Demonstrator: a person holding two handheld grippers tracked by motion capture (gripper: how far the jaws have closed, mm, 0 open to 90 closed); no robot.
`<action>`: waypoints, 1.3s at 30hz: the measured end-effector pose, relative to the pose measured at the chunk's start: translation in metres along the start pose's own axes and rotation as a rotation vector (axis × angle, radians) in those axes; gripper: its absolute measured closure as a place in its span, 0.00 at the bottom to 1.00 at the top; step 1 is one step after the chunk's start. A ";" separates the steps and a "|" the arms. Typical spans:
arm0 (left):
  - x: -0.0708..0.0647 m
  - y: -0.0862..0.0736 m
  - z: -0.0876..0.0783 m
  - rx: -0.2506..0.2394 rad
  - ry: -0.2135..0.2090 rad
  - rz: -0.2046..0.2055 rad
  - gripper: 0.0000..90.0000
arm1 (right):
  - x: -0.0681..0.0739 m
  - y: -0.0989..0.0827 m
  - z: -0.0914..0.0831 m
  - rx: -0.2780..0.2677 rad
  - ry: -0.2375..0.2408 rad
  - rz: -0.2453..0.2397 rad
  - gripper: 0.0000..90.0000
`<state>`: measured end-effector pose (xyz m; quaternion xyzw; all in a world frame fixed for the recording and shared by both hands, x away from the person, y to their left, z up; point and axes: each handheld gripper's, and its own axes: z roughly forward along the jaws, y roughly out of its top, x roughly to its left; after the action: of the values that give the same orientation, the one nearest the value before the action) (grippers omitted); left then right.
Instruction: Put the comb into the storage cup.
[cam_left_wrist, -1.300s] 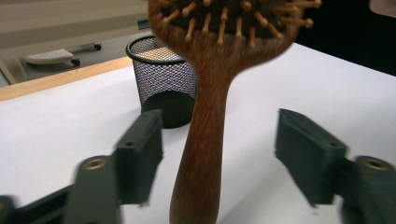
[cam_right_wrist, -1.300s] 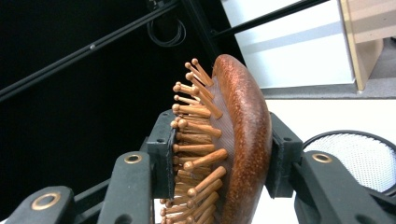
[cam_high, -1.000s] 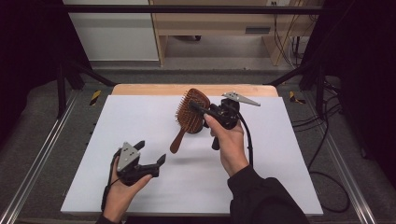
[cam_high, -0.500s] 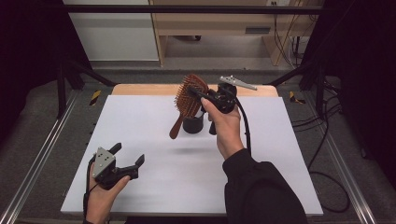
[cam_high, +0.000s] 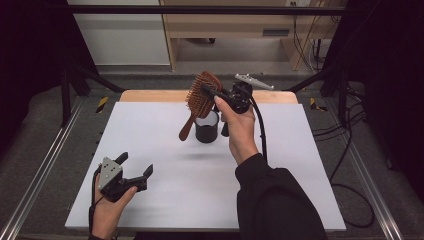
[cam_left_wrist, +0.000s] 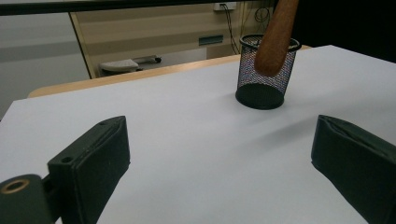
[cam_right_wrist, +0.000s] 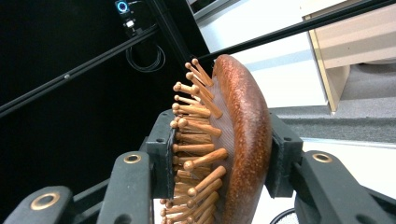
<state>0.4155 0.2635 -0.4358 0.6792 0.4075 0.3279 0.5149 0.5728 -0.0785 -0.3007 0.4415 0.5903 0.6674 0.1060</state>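
Observation:
A wooden hairbrush (cam_high: 201, 95) with peg bristles hangs tilted in the air, handle end pointing down-left just above a black mesh cup (cam_high: 207, 131) at the back middle of the white table (cam_high: 300, 150). My right gripper (cam_high: 212, 93) is shut on the brush head; in the right gripper view the pads clamp the bristle side and the brown back of the brush head (cam_right_wrist: 243, 140). My left gripper (cam_high: 135, 164) rests open and holds nothing near the front left. In the left gripper view, the cup (cam_left_wrist: 261, 77) stands ahead with the brush handle (cam_left_wrist: 275, 39) in front of its rim.
A wooden strip (cam_high: 150, 96) runs along the table's far edge. Metal rails (cam_high: 45, 165) flank the table, and cables (cam_high: 350, 150) lie on the floor at the right. A pale cabinet and a wooden shelf stand beyond the table.
The right hand raised the brush and carried it toward the back, handle now pointing down over the cup. The left hand slid toward the front left corner, jaws still open.

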 end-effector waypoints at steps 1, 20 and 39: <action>0.000 0.000 0.000 0.000 -0.002 0.001 0.05 | 0.000 0.001 0.001 -0.001 -0.001 -0.001 0.60; 0.009 -0.001 0.002 -0.016 0.026 0.000 0.05 | -0.012 0.016 0.010 -0.024 -0.039 0.002 0.60; 0.018 0.000 0.008 -0.027 0.031 0.008 0.04 | -0.025 0.023 0.009 -0.048 -0.062 0.025 0.60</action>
<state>0.4303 0.2761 -0.4373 0.6686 0.4082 0.3458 0.5164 0.6027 -0.0952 -0.2932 0.4664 0.5650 0.6688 0.1265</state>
